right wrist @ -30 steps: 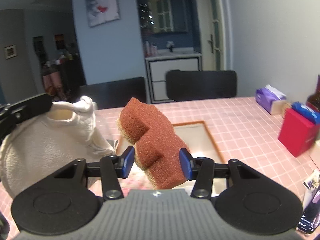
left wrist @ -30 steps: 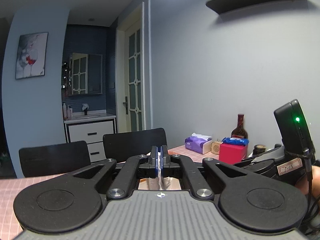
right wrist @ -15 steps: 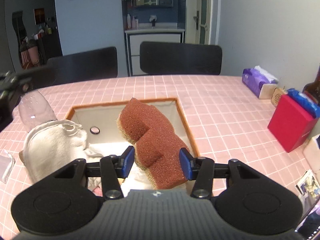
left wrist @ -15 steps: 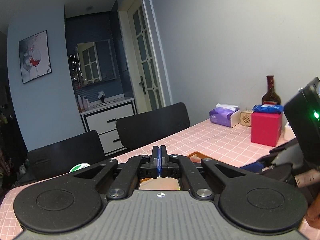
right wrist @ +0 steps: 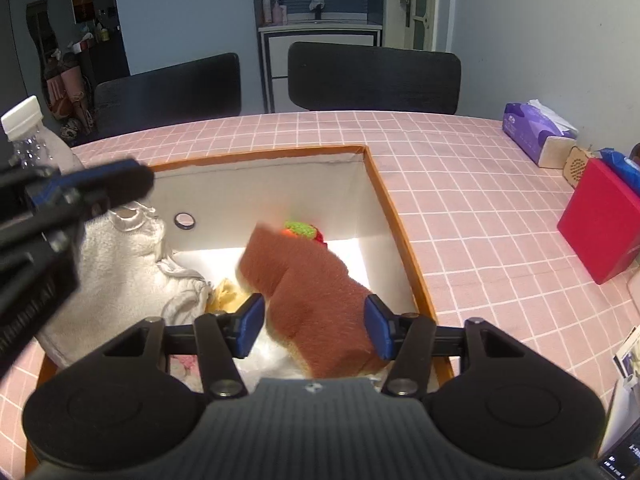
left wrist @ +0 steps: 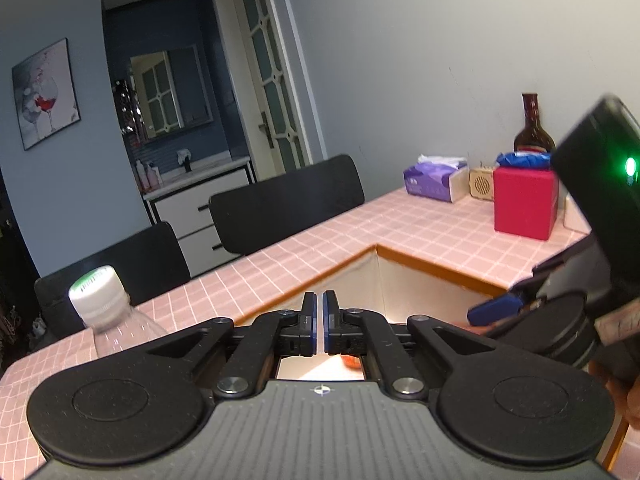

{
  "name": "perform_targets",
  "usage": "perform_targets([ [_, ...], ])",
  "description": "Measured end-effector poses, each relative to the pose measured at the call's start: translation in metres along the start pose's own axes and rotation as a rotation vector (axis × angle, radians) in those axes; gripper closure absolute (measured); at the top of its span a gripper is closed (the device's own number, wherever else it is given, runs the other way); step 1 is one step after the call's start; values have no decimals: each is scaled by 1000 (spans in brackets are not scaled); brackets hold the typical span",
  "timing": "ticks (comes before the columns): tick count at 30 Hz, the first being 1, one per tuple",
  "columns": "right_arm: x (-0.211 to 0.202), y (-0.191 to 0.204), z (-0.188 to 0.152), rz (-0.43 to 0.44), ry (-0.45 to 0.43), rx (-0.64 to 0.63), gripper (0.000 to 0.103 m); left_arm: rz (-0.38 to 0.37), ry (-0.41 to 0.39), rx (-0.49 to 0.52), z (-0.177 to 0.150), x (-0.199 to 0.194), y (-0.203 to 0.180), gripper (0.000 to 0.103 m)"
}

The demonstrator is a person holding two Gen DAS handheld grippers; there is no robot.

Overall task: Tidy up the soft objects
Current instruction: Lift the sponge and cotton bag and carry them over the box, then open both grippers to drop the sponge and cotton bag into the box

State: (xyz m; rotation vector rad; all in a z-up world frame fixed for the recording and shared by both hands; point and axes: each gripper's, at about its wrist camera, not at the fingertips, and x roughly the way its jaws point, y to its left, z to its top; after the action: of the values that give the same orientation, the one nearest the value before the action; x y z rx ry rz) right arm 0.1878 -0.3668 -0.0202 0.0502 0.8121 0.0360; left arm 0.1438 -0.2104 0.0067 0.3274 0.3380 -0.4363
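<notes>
A rust-brown sponge (right wrist: 316,288) sits between the blue pads of my right gripper (right wrist: 314,326), over the orange-rimmed white box (right wrist: 392,216). The jaws are opening, and the left pad stands clear of the blurred sponge. In the box a white towel (right wrist: 120,256) is draped over the left rim, with a yellow scrap (right wrist: 228,292) and a red-and-green knitted piece (right wrist: 304,230) nearby. My left gripper (left wrist: 319,320) hovers over the box's left side. Its jaws are just parting to a thin slit, and nothing is in it. It shows dark and blurred in the right wrist view, left gripper (right wrist: 80,188).
A clear plastic bottle (left wrist: 100,304) with a white cap stands left of the box. A red box (right wrist: 600,220), a purple tissue pack (right wrist: 536,128), a small wooden speaker (left wrist: 482,184) and a brown bottle (left wrist: 532,128) line the right wall. Two black chairs (right wrist: 372,76) stand behind the pink checked table (right wrist: 460,200).
Both grippers came down toward the box. The white towel left my left gripper and now lies in the box. My right jaws widened and the sponge slipped lower between them.
</notes>
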Motion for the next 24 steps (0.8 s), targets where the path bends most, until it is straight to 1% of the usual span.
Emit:
perform_targets([
  [1,-1,1,0,1,0,-1,39,-5,9,1,0,1,-1,97],
  [3,-1,3,-1,-1,4,-13,39,-10,26,5,-3,2,-2,89],
  [6,-3,5,-1,-1,1,-26,38,-22,42,0,-4,2,-2,83],
  [10,-11,9,0,5,-17,-48,35,-36,58,-7,-4,0,-2,79],
  [13,-21,14,0,-21,-44,-88,33,-48,59,-14,-3,-5,-2,75],
  [14,-24,16,0,-29,-52,-98,29,-50,57,-18,-3,-8,-2,71],
  [15,-28,17,0,-36,-61,-106,28,-55,54,-22,-2,-11,-1,66],
  [16,-31,17,1,-40,-72,-112,27,-61,51,-28,-2,-14,0,63],
  [17,-35,18,1,-41,-80,-116,26,-68,46,-35,-2,-18,2,57],
  [18,-39,20,1,-39,-89,-118,26,-72,41,-42,-2,-23,3,54],
  [24,-65,39,-2,-9,-142,-154,21,-124,-7,-116,-7,-53,19,52],
])
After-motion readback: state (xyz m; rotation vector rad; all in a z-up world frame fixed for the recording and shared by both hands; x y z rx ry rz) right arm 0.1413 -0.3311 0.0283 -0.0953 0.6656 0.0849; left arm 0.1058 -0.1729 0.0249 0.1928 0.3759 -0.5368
